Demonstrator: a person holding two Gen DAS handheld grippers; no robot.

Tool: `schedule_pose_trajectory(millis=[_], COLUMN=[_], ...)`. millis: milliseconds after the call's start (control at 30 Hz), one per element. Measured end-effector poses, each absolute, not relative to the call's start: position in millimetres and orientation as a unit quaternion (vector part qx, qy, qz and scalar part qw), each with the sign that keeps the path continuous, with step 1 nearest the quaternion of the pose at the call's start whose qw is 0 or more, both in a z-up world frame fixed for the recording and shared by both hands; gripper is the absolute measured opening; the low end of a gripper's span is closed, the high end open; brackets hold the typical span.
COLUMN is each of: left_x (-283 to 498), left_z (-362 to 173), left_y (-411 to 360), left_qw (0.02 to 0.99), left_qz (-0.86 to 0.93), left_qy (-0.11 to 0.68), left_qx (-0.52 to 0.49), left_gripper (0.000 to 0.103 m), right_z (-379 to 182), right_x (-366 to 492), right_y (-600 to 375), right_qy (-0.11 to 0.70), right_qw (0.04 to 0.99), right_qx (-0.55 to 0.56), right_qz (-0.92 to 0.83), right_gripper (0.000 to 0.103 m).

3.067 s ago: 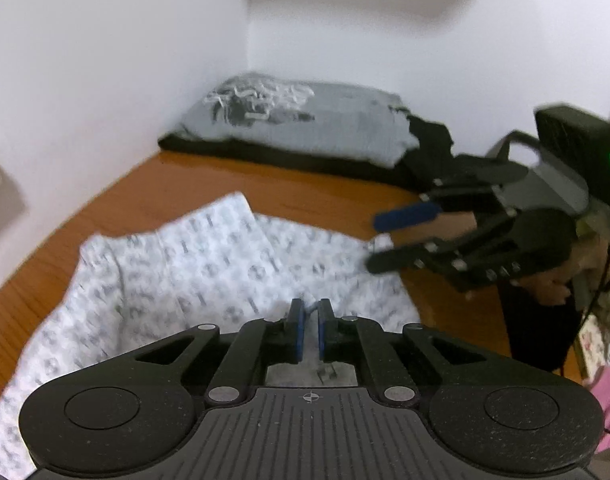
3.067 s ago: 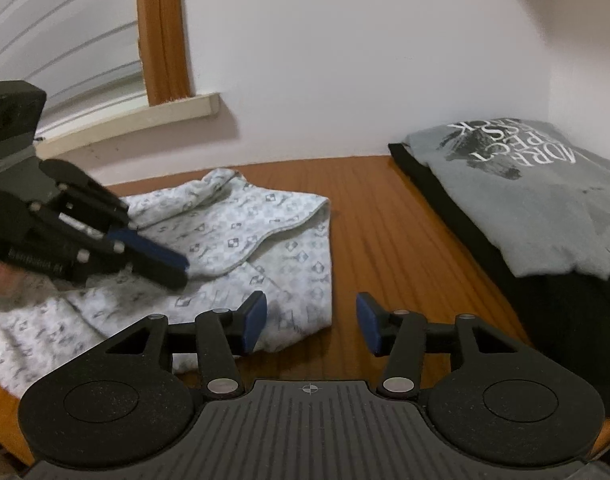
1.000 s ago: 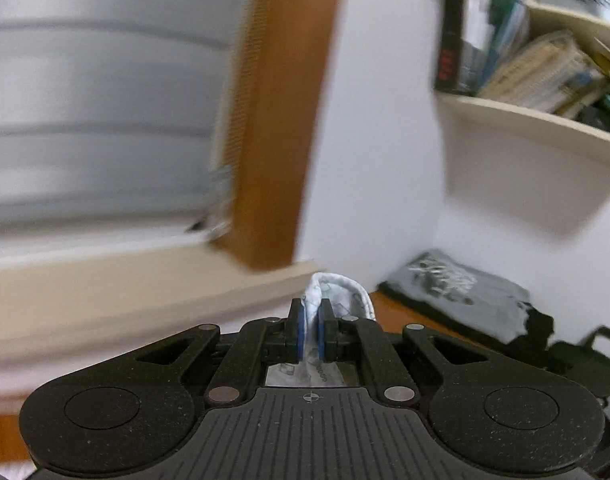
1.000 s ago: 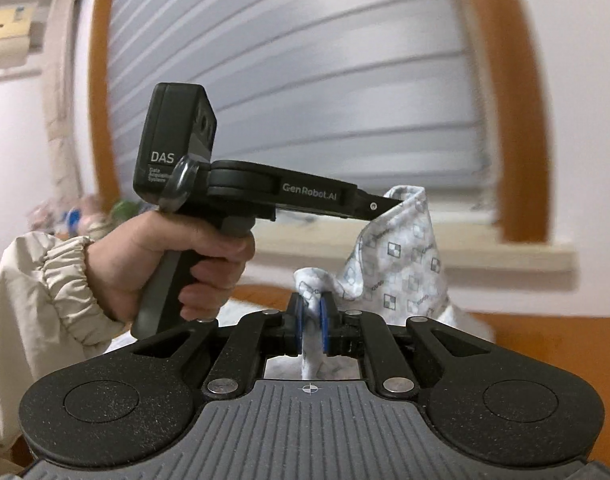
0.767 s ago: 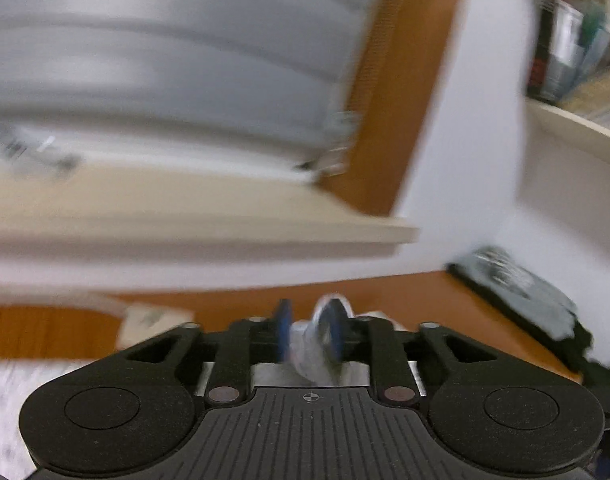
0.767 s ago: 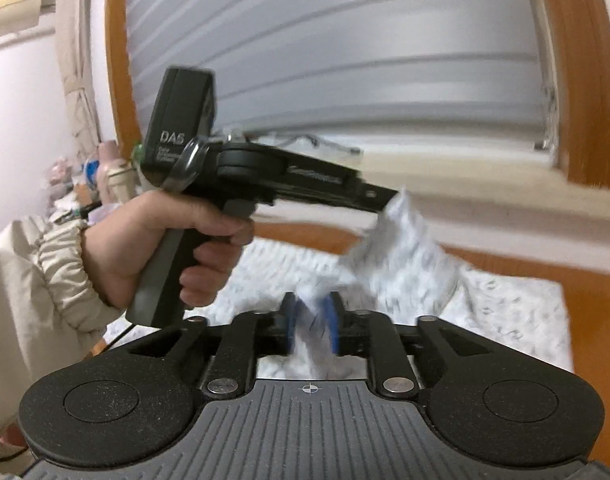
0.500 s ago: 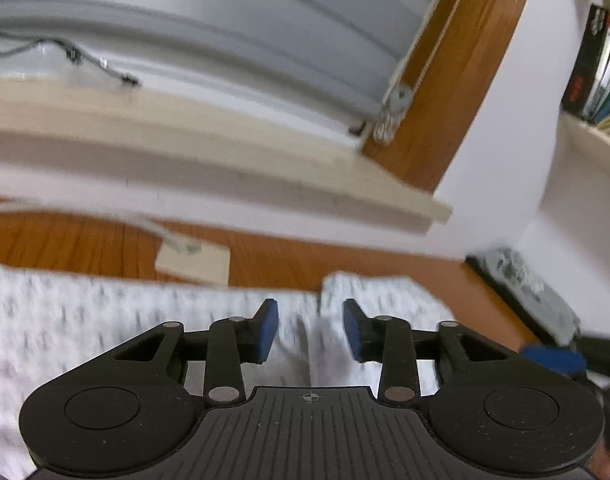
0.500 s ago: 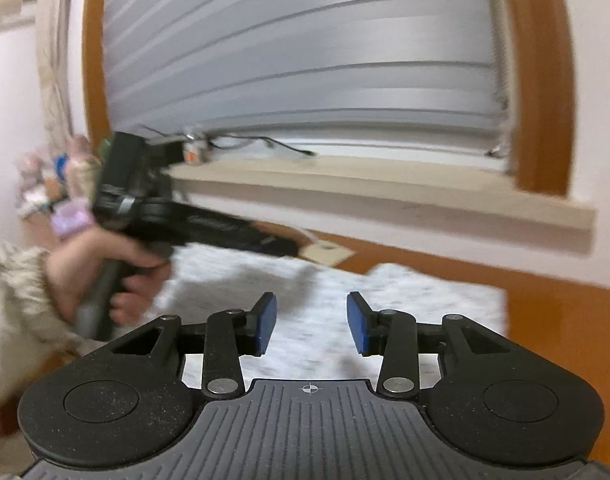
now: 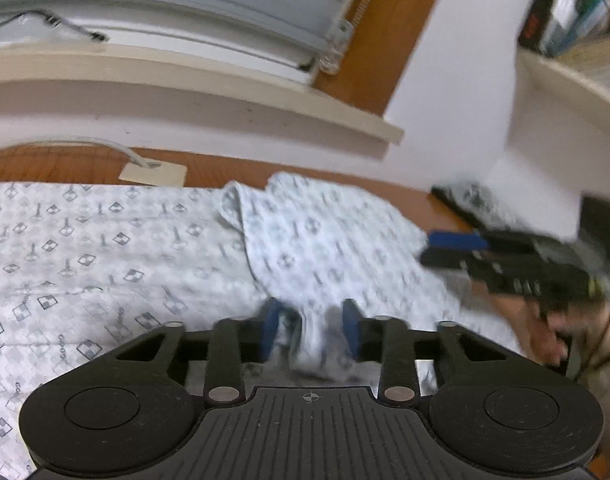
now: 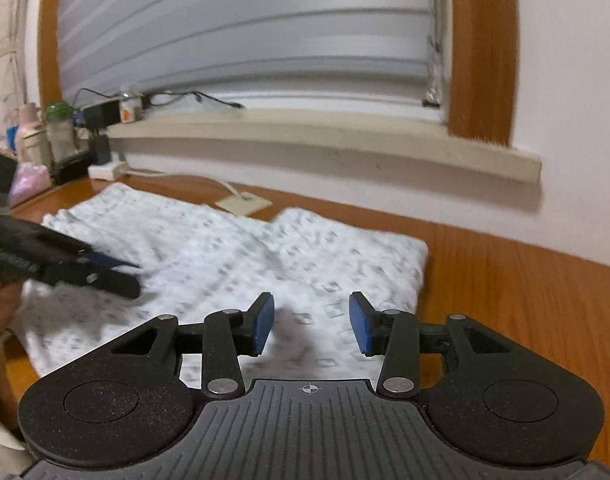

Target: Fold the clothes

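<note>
While both grippers gape, patterned garment [image 10: 233, 256] spread

One white patterned garment [image 10: 233, 256] lies spread on one wooden table [image 10: 525, 300]. Two tools are in sight: the left tool [image 9: 309, 330] and the right tool [image 10: 309, 322], each with two blue-padded fingers. One beige wall plate [image 10: 243, 203] sits on the table with one white cable [image 10: 177, 176] running to it. One windowsill [image 10: 325, 136] crosses the back. Two bottles [image 10: 45, 136] stand at far left.
</note>
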State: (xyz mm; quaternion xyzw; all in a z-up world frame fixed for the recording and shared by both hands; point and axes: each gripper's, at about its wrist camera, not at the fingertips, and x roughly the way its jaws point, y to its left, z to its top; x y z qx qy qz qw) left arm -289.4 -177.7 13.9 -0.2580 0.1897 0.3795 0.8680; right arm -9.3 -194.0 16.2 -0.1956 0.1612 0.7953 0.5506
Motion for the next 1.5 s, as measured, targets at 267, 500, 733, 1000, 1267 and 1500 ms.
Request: schedule_pose_trajectory(millis=[267,500,733,1000,1267,1500], left_x=[-309,-303,-278,-205,-187,-194], left_z=[37,38,59,47,34,20], left_y=[-203,-191,-151,-71,-27,-27], left_qw=[0.876,0.866,0.870,0.868,0.877,0.871], left_qz=[0.371,0.390,0.400,0.379,0.345,0.336], left_qy=[0.187,0.210,0.206,0.253,0.263,0.293], left_qx=[-0.246,-0.232,-0.204,-0.196,-0.206,-0.208], left_gripper=[0.005,0.023,0.054,0.054,0.021,0.009], right_z=[10,1,-5,-6,-5,-5], right_x=[-5,-7,-4,-4,-3,-3], right_y=[-188,-186,-184,-181,-181,-182], right_qy=[0.165,0.159,0.181,0.186,0.187,0.181], right_qw=[0.535,0.510,0.503,0.499,0.499,0.501], right_qx=[-0.186,-0.203,-0.199,-0.205,-0.205,-0.207], right_qz=[0.807,0.821,0.821,0.821,0.821,0.820], right_gripper=[0.043,0.048,0.048,0.048,0.048,0.049])
